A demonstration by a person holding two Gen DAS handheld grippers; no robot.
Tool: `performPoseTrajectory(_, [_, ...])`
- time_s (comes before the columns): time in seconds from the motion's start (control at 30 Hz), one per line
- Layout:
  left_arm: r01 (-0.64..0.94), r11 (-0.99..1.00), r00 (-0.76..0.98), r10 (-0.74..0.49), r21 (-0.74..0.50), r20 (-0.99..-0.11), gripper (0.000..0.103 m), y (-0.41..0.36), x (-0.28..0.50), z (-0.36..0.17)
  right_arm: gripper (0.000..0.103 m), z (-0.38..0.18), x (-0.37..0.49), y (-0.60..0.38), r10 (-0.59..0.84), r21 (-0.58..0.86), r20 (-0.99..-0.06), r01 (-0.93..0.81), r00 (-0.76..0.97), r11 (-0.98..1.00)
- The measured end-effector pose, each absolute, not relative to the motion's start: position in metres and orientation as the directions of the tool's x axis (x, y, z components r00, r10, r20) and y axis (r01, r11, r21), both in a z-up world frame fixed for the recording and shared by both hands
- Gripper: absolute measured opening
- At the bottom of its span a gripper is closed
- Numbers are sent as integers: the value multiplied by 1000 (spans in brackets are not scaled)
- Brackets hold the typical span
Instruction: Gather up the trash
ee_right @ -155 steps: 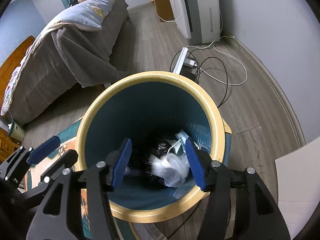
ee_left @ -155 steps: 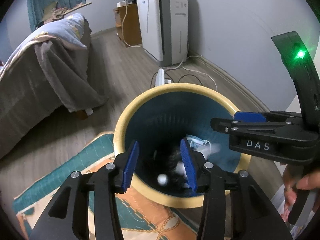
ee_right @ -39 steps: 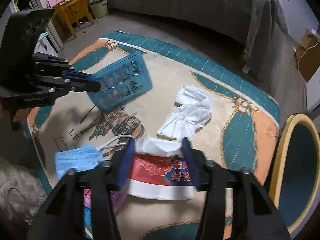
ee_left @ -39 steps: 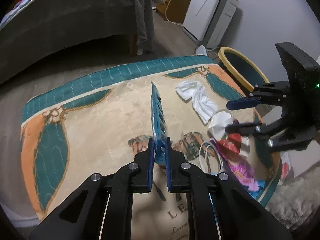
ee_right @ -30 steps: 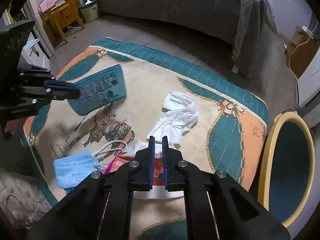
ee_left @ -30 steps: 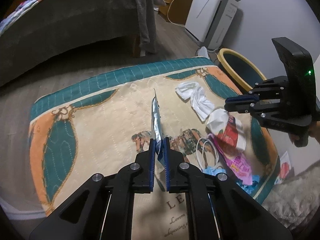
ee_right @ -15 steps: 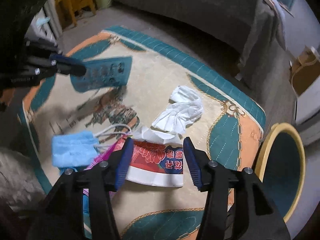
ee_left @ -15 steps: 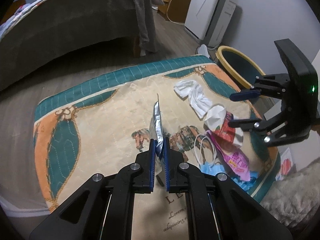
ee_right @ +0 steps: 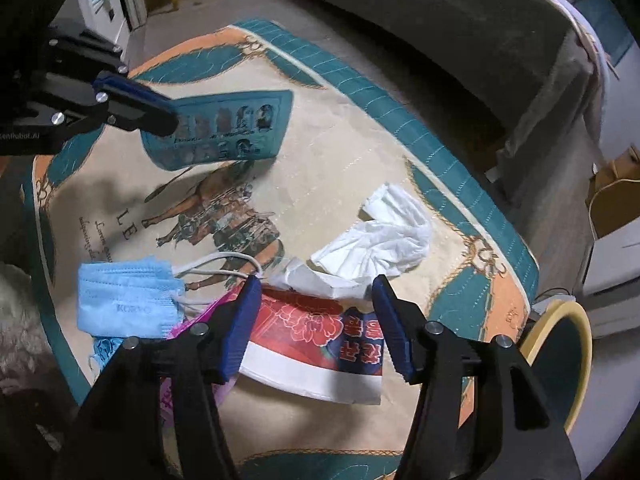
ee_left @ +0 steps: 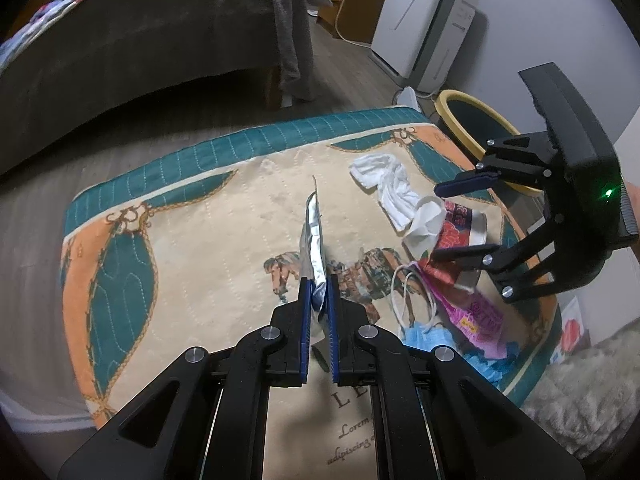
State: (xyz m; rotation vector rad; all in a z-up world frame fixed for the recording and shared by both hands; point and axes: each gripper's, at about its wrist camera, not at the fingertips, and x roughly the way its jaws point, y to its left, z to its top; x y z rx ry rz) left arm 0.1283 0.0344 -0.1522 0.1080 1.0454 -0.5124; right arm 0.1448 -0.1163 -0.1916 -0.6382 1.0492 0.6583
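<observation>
My left gripper (ee_left: 318, 298) is shut on a flat teal foil wrapper (ee_left: 313, 236), held edge-on above the rug; the wrapper also shows in the right wrist view (ee_right: 224, 134). My right gripper (ee_right: 316, 312) is open and empty, just above a red and white wrapper (ee_right: 320, 344). Next to it lie a white crumpled tissue (ee_right: 384, 236), a blue face mask (ee_right: 124, 300) and a pink wrapper (ee_left: 476, 312). The yellow-rimmed trash bin (ee_left: 468, 120) stands beyond the rug's far right corner and shows at the right in the right wrist view (ee_right: 560, 336).
The patterned rug (ee_left: 168, 216) covers the wooden floor. A bed with a grey cover (ee_left: 140, 40) runs along the far side. A white appliance (ee_left: 420, 20) and cables stand by the wall near the bin. A fluffy grey mat (ee_left: 580, 400) lies at the right.
The right gripper shut briefly about a second ago, then opened and dropped lower over the red and white wrapper. The left gripper still holds the teal wrapper, tilted slightly.
</observation>
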Motion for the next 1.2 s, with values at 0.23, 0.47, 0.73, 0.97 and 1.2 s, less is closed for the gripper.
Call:
performPoseTrajectory(0.23, [452, 879, 402, -350, -148, -846, 8, 36, 126, -149, 10, -189, 153, -135, 169, -142, -920, -703, 354, 697])
performPoseTrajectory(0.47, [447, 882, 410, -351, -149, -842, 8, 37, 125, -147, 0, -188, 153, -150, 226, -48, -924, -680, 309, 731])
performPoseTrajectory(0.73, [454, 879, 409, -351, -146, -843, 8, 34, 124, -145, 0, -173, 146, -147, 185, -139, -913, -706, 362, 695])
performPoseTrajectory(0.97, [447, 881, 410, -354, -153, -841, 8, 37, 124, -145, 11, -176, 160, -156, 222, -29, -923, -632, 313, 774])
performPoseTrajectory(1.2, [444, 883, 412, -352, -152, -840, 9, 39, 122, -145, 45, -169, 168, -156, 254, 13, -901, -563, 351, 826])
